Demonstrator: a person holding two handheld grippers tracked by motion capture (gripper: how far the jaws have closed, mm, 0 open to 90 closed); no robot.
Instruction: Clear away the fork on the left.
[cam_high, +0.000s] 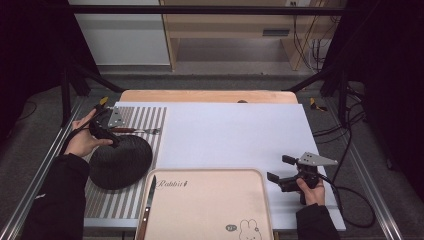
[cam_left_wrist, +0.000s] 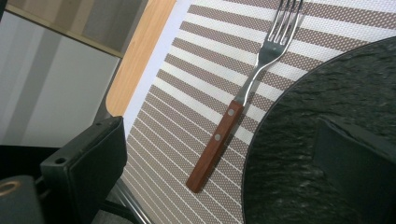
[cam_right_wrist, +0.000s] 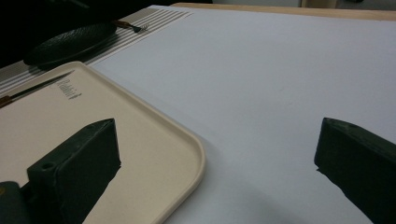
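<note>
A fork (cam_left_wrist: 219, 135) with a reddish wooden handle lies on the striped placemat (cam_left_wrist: 187, 70), just beyond the rim of a round black plate (cam_left_wrist: 327, 116). My left gripper (cam_high: 114, 136) hovers over the fork (cam_high: 136, 131) and the plate's far edge. It is open, its jaws wide on either side of the handle and apart from it. My right gripper (cam_high: 280, 168) is open at the tray's right edge, nothing between its jaws. In the right gripper view one jaw hangs over the beige tray (cam_right_wrist: 187, 140) and the other over the white table cover (cam_right_wrist: 280, 70).
The beige tray (cam_high: 260, 200) sits at the front centre with a knife (cam_high: 149, 200) along its left side. The black plate (cam_high: 120, 161) rests on the placemat (cam_high: 115, 205) at the left. Wooden table edge (cam_high: 210, 96) at the back; cables trail at the right.
</note>
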